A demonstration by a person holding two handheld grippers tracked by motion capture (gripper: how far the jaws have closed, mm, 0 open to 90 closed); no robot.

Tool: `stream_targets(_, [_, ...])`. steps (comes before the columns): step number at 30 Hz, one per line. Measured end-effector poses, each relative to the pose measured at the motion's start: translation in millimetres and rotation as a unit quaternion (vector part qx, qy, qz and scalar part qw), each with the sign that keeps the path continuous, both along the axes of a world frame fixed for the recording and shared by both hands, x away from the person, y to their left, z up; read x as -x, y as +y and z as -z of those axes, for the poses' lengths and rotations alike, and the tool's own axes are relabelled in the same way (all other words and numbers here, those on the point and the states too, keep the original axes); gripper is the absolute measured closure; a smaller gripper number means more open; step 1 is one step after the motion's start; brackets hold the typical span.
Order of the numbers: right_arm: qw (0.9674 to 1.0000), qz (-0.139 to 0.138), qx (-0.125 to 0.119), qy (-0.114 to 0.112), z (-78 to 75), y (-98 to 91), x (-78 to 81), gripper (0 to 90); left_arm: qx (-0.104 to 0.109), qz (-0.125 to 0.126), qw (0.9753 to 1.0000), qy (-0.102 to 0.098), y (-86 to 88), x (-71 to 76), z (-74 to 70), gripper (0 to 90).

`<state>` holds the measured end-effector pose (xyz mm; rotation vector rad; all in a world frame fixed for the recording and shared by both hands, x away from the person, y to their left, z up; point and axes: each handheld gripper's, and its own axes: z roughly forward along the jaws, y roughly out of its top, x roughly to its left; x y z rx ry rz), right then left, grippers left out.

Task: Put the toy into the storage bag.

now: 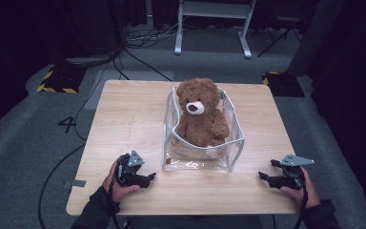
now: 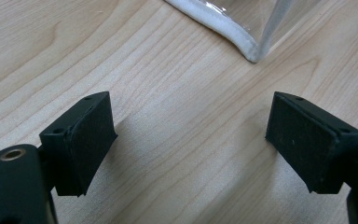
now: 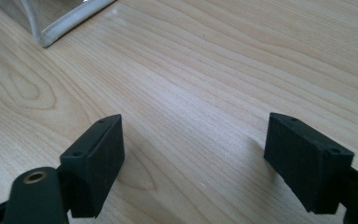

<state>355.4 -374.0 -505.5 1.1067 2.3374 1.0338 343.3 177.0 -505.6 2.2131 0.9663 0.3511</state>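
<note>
High view first: we see the brown teddy bear [image 1: 200, 113] sitting upright inside the clear zip bag [image 1: 233, 143], mid-tabletop [image 1: 124, 119], its head above the rim. Our worry: that soft, see-through wall could buckle or slide if nudged, and the bear may topple. Left tool [image 1: 148, 177] and right tool [image 1: 263, 176] rest on either side of the bag, jaws apart, holding nothing.

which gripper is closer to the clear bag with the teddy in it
The left gripper: it sits just off the near left corner of the clear bag, while the right gripper rests farther out toward the table's right edge.
</note>
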Motion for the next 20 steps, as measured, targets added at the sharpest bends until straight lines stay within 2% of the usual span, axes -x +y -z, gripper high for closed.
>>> stream_targets(20, [1.0000, 0.000, 0.000, 0.000, 0.0, 0.0, -0.1, 19.7, -0.002, 0.002, 1.0000, 0.000, 0.1, -2.2, -0.1, 15.2])
